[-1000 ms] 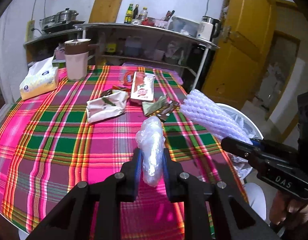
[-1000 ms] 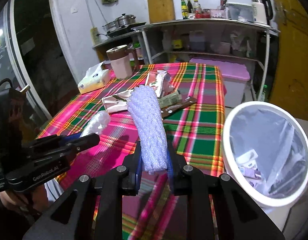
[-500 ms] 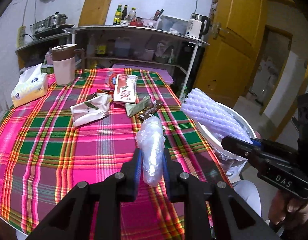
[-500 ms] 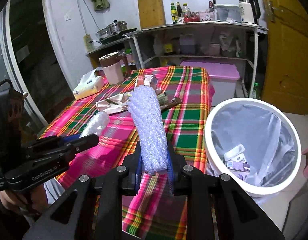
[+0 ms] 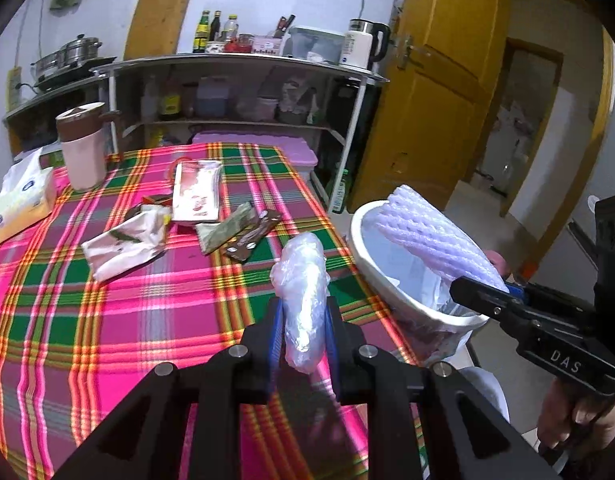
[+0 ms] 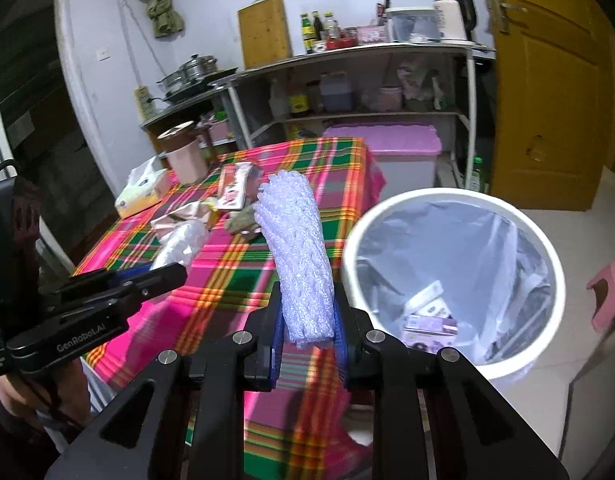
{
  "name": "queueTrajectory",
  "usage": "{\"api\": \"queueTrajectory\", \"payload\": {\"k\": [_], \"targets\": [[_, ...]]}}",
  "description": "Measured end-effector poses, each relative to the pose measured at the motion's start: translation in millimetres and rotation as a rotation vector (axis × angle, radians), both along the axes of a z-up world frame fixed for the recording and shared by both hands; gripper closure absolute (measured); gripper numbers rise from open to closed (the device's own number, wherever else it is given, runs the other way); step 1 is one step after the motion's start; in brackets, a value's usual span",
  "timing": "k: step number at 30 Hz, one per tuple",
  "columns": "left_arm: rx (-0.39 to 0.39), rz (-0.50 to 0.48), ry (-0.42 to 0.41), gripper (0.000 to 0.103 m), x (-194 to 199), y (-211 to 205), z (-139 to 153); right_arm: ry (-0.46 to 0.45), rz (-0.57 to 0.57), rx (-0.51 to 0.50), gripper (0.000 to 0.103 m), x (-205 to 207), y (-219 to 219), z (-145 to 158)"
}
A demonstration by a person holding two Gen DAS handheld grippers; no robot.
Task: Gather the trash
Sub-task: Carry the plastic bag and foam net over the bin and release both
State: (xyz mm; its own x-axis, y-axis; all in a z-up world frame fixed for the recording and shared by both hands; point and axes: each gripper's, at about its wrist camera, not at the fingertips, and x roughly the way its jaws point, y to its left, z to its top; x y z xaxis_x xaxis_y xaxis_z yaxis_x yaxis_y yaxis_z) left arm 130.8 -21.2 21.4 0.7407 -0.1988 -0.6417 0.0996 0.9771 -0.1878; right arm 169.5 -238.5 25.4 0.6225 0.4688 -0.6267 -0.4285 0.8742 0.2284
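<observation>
Soft foam netting (image 6: 297, 256) sits clamped low in my right claw (image 6: 309, 330), light and springy; my left claw (image 5: 303, 330) pinches a crumpled plastic bag (image 5: 303, 288), slippery, above the surface (image 5: 147, 300); the lined bin (image 6: 459, 196) stands near; wrappers (image 5: 125, 242) lie beyond; nothing blocks the drop, I judge.

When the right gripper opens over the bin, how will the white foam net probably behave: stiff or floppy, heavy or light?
The foam net stands up unsupported above the right gripper, so it is probably springy, not floppy. Its open mesh suggests it is very light. It may drop slowly or catch on the trash bin rim.
</observation>
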Motion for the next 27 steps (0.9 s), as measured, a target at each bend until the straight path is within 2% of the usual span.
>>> {"api": "queueTrajectory", "payload": {"k": [15,27], "targets": [[0.000,-0.123,-0.006,0.083,41.9,-55.9,0.8,0.012,-0.146,-0.007,0.081,11.1,-58.4,-4.8],[0.000,-0.208,0.017,0.083,71.5,-98.4,-10.8,0.057,-0.223,-0.012,0.081,25.3,-88.4,-19.4]]}}
